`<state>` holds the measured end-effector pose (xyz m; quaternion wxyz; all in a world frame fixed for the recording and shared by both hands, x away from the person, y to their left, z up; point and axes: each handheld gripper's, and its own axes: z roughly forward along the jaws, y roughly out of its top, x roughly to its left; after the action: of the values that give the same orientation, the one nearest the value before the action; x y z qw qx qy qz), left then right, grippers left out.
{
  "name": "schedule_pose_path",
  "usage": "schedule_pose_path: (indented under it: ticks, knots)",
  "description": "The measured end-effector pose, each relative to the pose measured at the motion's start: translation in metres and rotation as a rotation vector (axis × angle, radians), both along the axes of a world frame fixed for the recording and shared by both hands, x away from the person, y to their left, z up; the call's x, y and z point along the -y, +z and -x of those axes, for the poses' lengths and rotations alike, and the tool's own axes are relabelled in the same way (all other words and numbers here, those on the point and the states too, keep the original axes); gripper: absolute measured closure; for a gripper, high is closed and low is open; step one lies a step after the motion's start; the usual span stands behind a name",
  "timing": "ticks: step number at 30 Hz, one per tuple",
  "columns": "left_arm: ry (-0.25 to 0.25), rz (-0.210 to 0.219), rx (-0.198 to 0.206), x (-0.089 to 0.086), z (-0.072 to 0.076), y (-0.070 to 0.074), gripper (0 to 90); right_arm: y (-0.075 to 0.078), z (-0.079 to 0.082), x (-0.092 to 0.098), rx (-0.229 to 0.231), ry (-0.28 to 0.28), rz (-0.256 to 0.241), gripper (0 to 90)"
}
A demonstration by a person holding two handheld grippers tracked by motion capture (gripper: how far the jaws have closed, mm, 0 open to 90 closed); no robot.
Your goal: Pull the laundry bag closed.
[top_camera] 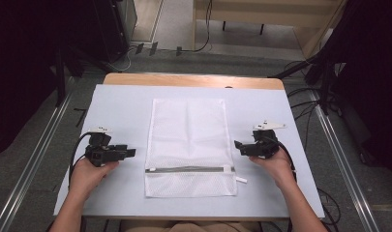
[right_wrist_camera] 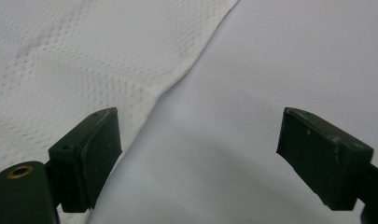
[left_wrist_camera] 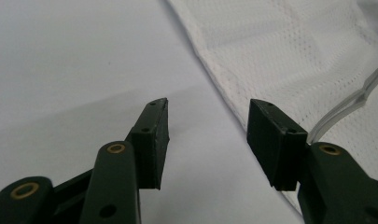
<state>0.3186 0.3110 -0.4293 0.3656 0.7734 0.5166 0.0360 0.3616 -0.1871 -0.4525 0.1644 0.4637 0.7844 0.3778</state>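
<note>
White rectangular mesh laundry bag [top_camera: 188, 145] lying flat mid-table on pale sheet [top_camera: 116, 111]; left gripper [top_camera: 130, 152] hovering just beside its left edge, right gripper [top_camera: 237, 145] beside its right edge, both jaws spread, gripping nothing.

No legible text, label, brand, number or sign appears on any surface. The white mesh bag [top_camera: 188, 145] at the table's centre carries a small white tab at its near right corner, too small to read. Both grippers bear no readable markings.
</note>
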Motion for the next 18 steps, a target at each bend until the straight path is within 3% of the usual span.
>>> schedule_pose_path:
  ticks: [5,8,12,13,14,18]
  knots:
    - [-0.002,-0.007,0.005,0.0026,-0.0016,0.0018,43.7,-0.0007,0.0016,-0.0027,-0.015,0.01,-0.009,14.8]
    - [-0.003,-0.004,-0.008,0.0039,-0.0036,0.0023,42.9,-0.0004,0.003,-0.0026,-0.036,0.021,-0.015,27.1]
    - [0.003,0.01,-0.013,0.0057,-0.0057,0.0034,42.0,0.0019,0.005,-0.0008,-0.04,0.026,-0.025,36.2]
    - [0.002,0.01,-0.013,0.0062,-0.0064,0.0034,41.3,0.0028,0.0062,0.0004,-0.047,0.053,-0.034,44.6]
    - [0.001,0.013,-0.015,0.0072,-0.0068,0.0033,41.0,0.0035,0.0071,0.0004,-0.053,0.062,-0.038,47.3]
    - [-0.018,0.005,-0.013,0.0102,-0.0081,0.0035,40.4,0.0056,0.0093,-0.0016,-0.051,0.082,-0.05,49.5]
